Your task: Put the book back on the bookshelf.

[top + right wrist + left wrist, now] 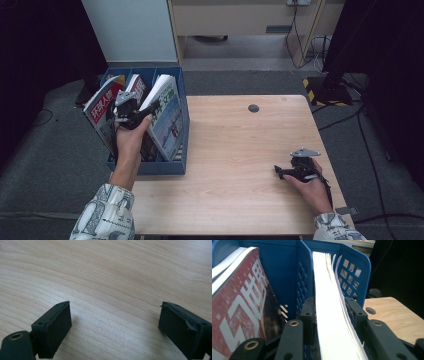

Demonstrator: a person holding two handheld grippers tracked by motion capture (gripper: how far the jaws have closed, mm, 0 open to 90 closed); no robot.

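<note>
The left tongs [131,111] reach into the middle compartment of a blue plastic three-slot magazine file box [172,165] that stands at the left edge of the pale wooden worktop [235,150]. In the left gripper view, their two black jaws stand on either side of a thick white-paged magazine [329,315], which rises upright between them and runs straight ahead towards the far perforated wall of the box [352,272]. The jaws sit close against the page block, but whether the pads press on it I cannot tell; small gaps seem to show on the right side, where a few loose pages curl away.

Just left of these tongs, beyond the blue divider, a red-covered magazine with large white characters [239,315] leans in the neighbouring slot. To the right of them in the high view, a magazine with a blue-green illustrated cover [167,120] tilts against the box's right wall.

The right tongs [282,172] lie well apart from the box, low over the bare worktop near its right edge, held by the person's right hand [312,187]. Their jaws stand wide apart with nothing but wood grain [112,290] between them.
</note>
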